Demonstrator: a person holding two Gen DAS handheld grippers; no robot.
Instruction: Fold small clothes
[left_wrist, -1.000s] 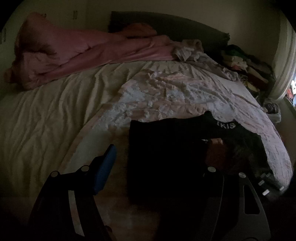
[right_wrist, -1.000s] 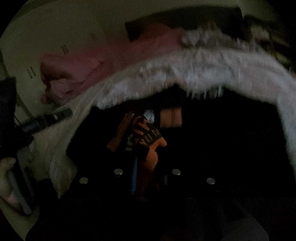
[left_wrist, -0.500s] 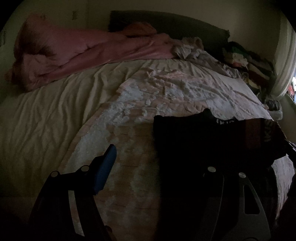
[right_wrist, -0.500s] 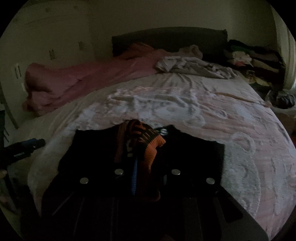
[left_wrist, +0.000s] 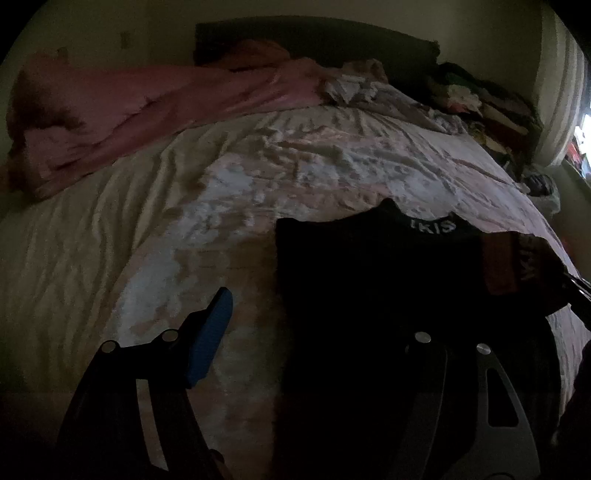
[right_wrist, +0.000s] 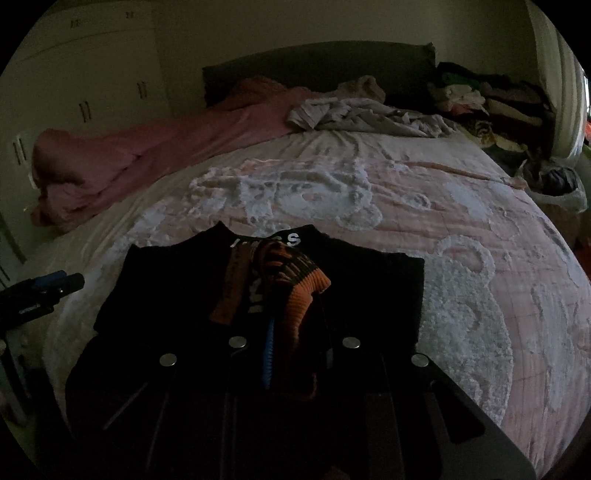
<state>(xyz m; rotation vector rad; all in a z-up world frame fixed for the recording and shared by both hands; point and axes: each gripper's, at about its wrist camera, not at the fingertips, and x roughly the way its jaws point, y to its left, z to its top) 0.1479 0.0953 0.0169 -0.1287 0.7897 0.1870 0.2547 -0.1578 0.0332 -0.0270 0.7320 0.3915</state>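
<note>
On bedspread (right_wrist: 461, 236): black garment (right_wrist: 177, 295) waistband away (orange cuff (right_wrist: 295, 291) clamped, right jaws); left jaws gaping.

My right gripper (right_wrist: 286, 332) has its jaws clamped on an orange-and-black knit piece (right_wrist: 295, 284), held over the black garment (right_wrist: 177, 288) spread on the bed (right_wrist: 480, 258). White lettering at the garment's far edge. Left of the garment, my left gripper (right_wrist: 55, 282) pokes in. Beyond the garment: pink blanket (right_wrist: 147, 158), grey crumpled cloth (right_wrist: 362, 114), clothes pile (right_wrist: 491, 103) far right.
</note>
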